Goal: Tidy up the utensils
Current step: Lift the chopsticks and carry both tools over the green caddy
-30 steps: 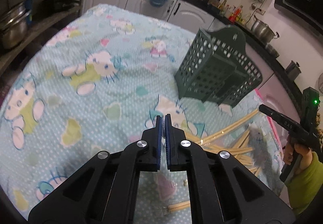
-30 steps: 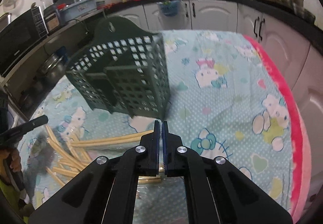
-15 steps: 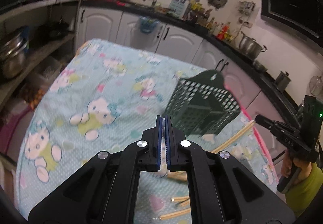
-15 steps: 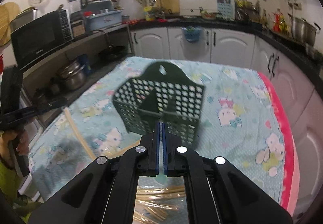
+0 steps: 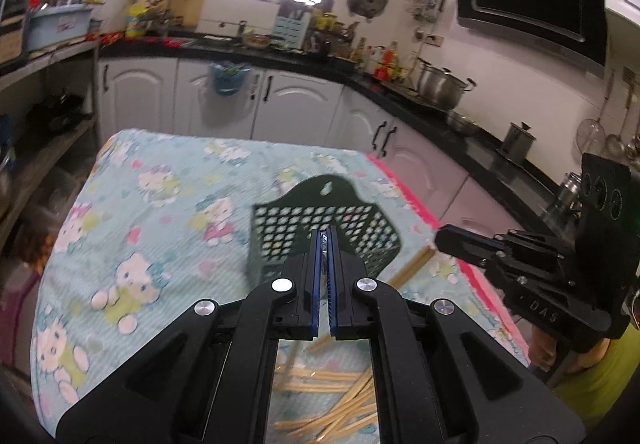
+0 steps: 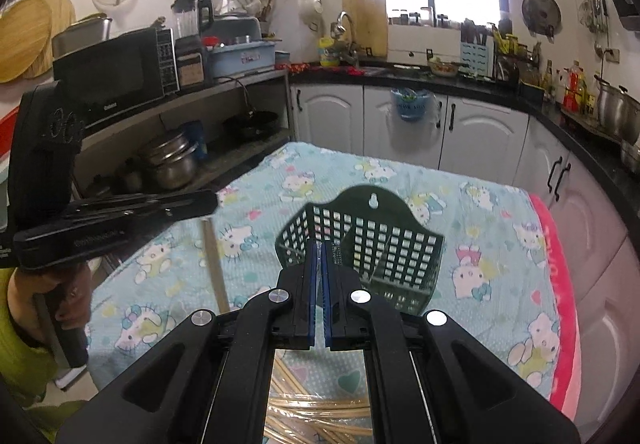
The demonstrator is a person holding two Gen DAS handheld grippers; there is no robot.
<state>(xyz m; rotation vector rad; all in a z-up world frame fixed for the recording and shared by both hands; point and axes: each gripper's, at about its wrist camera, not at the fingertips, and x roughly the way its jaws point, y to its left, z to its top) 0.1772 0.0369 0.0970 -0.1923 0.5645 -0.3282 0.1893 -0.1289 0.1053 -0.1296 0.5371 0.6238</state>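
A dark green perforated utensil basket [image 5: 320, 220] stands on the Hello Kitty tablecloth, also in the right wrist view [image 6: 376, 244]. Several wooden chopsticks [image 5: 332, 400] lie loose on the cloth below both grippers, partly in clear plastic in the right wrist view [image 6: 320, 420]. One chopstick [image 5: 412, 266] sticks out beside the basket's right. My left gripper [image 5: 324, 240] is shut and empty, held above the cloth in front of the basket. My right gripper [image 6: 320, 252] is shut and empty, likewise raised. Each gripper shows in the other's view, the right [image 5: 452, 238] and the left [image 6: 200, 204].
The table [image 5: 160, 204] has a pink edge [image 6: 560, 284] on the right. White cabinets [image 6: 440, 124] and a black counter with pots [image 5: 440, 84] ring the far side. Shelves with a microwave [image 6: 120, 76] and steel pots [image 6: 172, 164] stand left.
Both grippers have risen and pulled back from the table, staying shut. The basket now looks smaller and farther, and more of the kitchen is in view.
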